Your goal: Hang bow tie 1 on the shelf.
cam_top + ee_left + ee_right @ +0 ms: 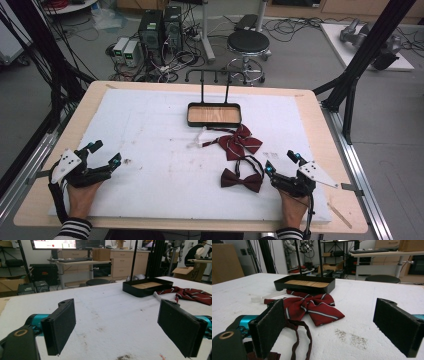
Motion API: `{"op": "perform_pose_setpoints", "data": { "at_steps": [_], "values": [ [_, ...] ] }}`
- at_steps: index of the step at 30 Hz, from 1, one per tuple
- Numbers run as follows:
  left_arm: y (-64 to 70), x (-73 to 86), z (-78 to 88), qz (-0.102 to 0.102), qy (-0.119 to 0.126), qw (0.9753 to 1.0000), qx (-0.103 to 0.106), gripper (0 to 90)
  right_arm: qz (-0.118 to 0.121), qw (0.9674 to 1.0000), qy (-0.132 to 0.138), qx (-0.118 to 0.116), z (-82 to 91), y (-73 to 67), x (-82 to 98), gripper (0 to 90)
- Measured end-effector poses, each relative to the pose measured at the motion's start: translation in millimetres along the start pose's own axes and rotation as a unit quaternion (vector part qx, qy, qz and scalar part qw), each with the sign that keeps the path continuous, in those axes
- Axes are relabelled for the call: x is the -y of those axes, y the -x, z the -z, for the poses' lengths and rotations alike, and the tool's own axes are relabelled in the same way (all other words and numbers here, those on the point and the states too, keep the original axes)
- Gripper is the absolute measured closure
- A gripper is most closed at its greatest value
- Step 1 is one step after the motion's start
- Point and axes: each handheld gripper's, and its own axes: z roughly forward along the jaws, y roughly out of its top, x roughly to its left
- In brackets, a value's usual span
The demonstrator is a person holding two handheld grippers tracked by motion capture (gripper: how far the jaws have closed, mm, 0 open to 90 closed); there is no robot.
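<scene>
The plain bow tie (242, 179) lies on the table (165, 150) just beside the right gripper (281, 164), nearer the person than the striped bow tie (239, 141). It looks light, soft and floppy; its centre knot seems the firmest hold. Both grippers' fingers (270, 327) stand released, the left gripper (106, 154) far off. The right gripper view shows its strap loop (298, 338); the high view shows the whole tie.
</scene>
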Motion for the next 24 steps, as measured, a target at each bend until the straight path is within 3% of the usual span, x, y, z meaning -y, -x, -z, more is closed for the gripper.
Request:
{"op": "perform_pose_setpoints", "data": {
  "at_steps": [14,24],
  "values": [
    [0.1,0.2,0.7,-0.001,0.002,1.0000,0.000,15.4,0.000,0.9999,-0.006,0.010,-1.4,-0.4,-0.6,10.0],
    [0.2,0.1,0.6,-0.003,0.003,1.0000,0.003,15.4,-0.028,0.9994,-0.010,0.016,0.1,5.6,-3.2,10.0]
  ]
}}
